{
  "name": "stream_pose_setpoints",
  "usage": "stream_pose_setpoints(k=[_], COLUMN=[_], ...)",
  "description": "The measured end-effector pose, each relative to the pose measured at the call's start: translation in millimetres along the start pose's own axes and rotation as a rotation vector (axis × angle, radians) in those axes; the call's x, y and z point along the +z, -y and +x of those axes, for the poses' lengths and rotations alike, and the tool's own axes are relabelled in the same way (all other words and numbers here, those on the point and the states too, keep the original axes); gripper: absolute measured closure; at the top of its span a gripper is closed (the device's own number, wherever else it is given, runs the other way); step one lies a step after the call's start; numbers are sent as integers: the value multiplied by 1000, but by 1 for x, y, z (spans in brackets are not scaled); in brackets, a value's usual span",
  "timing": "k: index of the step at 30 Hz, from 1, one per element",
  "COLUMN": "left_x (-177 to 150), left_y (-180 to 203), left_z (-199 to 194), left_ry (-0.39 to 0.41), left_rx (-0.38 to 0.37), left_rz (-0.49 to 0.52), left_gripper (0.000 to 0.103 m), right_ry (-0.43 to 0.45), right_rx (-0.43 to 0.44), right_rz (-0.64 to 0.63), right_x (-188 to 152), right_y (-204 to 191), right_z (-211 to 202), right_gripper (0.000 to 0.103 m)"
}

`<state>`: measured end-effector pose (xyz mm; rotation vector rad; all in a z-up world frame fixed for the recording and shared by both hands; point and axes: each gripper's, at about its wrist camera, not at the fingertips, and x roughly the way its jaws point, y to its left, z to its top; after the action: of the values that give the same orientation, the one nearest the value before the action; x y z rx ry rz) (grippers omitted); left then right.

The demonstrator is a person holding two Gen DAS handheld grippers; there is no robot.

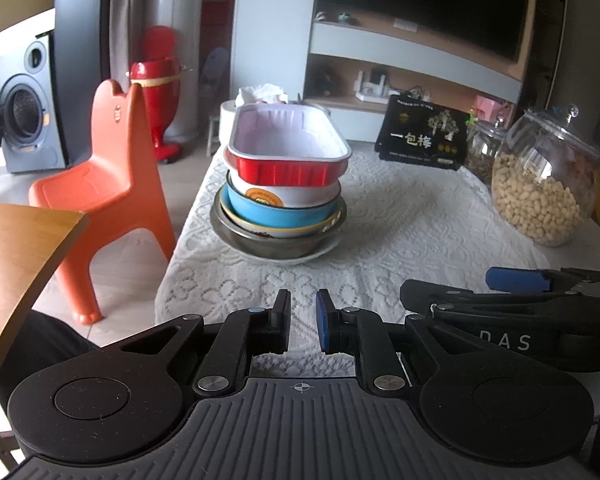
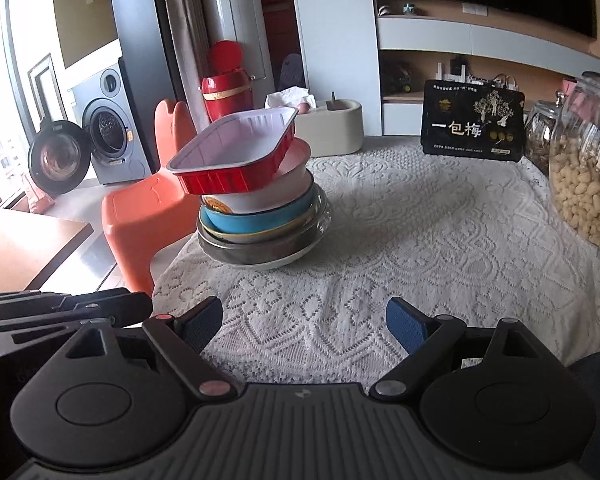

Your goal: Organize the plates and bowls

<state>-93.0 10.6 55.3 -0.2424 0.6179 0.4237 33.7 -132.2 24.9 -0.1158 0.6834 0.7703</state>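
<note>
Tablecloth – white lace, heart and flower motifs. Top tray – red ribbed outside, white inside, silver rim. Bowl beneath white; next bowl light blue with a yellow rim line; metal bowl dull grey steel; bottom plate white. Chair orange. Box black, white characters, pale tree print. Jar clear glass, cream-beige contents. Right gripper black with blue pads; left gripper black, blue pad. Washing machine grey-blue.
</note>
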Motion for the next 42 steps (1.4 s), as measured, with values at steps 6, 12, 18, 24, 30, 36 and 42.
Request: stream_pose_setpoints(k=[6,12,18,24,30,36,42], left_x=[0,0,1,1,1,1,0], left_y=[-2,-4,-4,-5,-5,-5,-4], left_z=[-1,-2,-3,-3,-3,-4,-4], left_ry=[-2,3,2,2,2,2,-1], left_rx=[-1,-2,-1,-1,-2,-4,2], left_rz=[-5,-6,-6,-7,-6,-5,-8], left_gripper=[87,86,86,86,86,86,86], right_ry=[-9,-13,-12,-11,-16,-14,-15], right_rx=[1,2,3,2,7,7,9], right_rz=[-4,-6,-8,-8,-9,-12,-11], right_x=[1,1,1,1,0,-1,-1], right_y=[-1,-2,-2,-3,-2,-2,-2], right_z=[1,1,2,1,3,3,2], right_gripper=[13,13,13,13,13,13,13])
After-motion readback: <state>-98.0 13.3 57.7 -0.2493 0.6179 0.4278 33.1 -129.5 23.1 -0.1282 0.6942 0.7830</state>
